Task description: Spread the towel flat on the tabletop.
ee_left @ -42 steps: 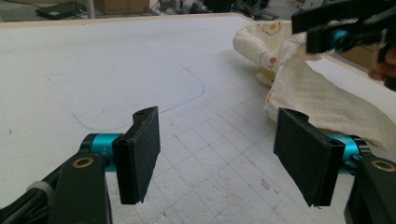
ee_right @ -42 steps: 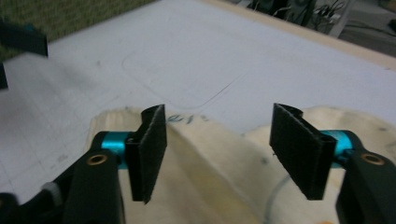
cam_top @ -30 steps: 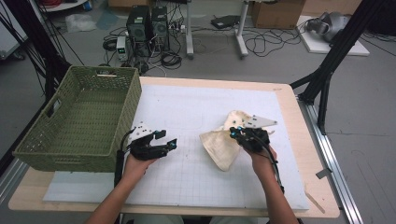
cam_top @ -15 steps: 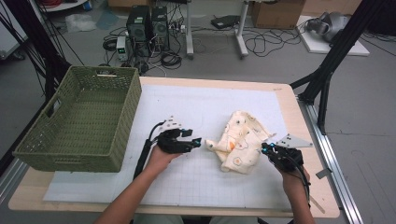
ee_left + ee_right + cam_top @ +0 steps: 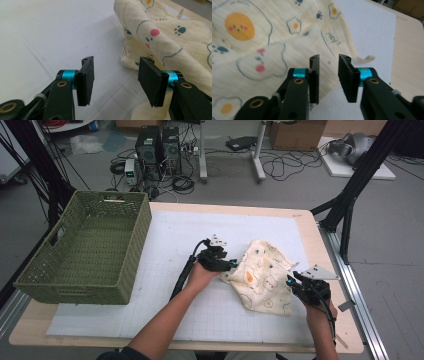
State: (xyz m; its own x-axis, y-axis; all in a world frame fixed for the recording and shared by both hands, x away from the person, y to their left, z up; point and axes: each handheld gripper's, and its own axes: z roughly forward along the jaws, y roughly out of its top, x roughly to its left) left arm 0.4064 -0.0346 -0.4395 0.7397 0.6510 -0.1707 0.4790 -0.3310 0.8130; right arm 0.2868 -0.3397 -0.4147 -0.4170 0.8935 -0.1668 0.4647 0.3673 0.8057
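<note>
Cloth [image 5: 264,276] lies crumpled on the mat [image 5: 165,245] between both grippers; left gripper [image 5: 231,265] closing, nothing pinched yet; right gripper [image 5: 291,282] just released, opening; risk: left nips one layer, cloth bunches.

Cloth [image 5: 262,275] lies on the mat [image 5: 165,245], right of centre, between both grippers. Left gripper [image 5: 231,265] sits at its left edge, right gripper [image 5: 290,282] at its right edge. Basket [image 5: 85,252] stands at the table's [image 5: 307,222] left end, well apart.
</note>
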